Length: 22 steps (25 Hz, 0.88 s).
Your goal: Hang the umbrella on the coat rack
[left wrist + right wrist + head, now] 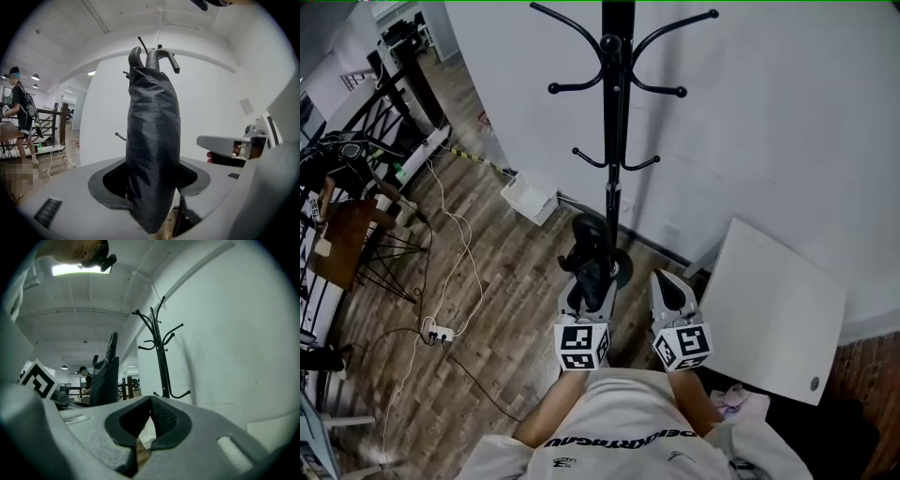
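Note:
A folded black umbrella (592,255) in its sleeve stands upright between the jaws of my left gripper (584,286), which is shut on it. In the left gripper view the umbrella (152,140) fills the middle, its curved handle at the top, and the left gripper (152,190) clamps its lower part. The black coat rack (617,141) stands straight ahead against the white wall, its base just beyond the umbrella. My right gripper (671,292) is beside the left one, shut and holding nothing. The right gripper view shows the coat rack (161,357) ahead and the umbrella (105,376) to the left.
A white cabinet top (773,309) stands close on the right. A white box (530,197) lies by the wall left of the rack. Cables and a power strip (441,330) cross the wooden floor. A wooden chair (342,239) and a person (21,112) are far left.

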Each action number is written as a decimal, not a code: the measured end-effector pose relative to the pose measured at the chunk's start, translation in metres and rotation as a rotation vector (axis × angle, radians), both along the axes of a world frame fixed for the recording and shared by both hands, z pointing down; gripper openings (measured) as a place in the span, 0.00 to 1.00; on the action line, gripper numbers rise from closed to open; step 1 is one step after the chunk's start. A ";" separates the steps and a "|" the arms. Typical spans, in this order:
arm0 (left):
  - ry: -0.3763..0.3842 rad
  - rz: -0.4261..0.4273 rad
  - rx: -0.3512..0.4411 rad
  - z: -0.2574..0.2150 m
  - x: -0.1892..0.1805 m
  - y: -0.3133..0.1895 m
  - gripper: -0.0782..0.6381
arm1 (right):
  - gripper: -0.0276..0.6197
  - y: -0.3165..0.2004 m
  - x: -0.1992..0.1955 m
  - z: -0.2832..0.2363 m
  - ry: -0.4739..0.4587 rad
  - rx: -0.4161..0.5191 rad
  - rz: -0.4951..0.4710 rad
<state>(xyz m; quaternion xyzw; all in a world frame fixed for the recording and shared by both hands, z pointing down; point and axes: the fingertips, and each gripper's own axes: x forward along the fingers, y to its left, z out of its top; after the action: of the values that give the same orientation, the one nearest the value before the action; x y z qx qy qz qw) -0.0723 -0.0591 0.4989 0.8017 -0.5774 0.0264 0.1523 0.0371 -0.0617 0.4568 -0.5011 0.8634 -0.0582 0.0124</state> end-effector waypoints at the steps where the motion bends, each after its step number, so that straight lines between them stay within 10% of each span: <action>1: -0.004 0.005 0.000 0.001 -0.005 -0.008 0.46 | 0.04 -0.007 -0.004 -0.002 0.002 0.005 0.007; 22: -0.078 0.017 -0.058 0.040 -0.043 -0.126 0.46 | 0.04 -0.090 -0.029 0.004 0.041 -0.027 0.055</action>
<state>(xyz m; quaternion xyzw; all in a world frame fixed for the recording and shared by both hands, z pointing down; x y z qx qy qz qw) -0.1150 -0.1855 0.5388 0.8001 -0.5751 0.0755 0.1528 0.0085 -0.1521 0.4612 -0.5259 0.8484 -0.0592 -0.0105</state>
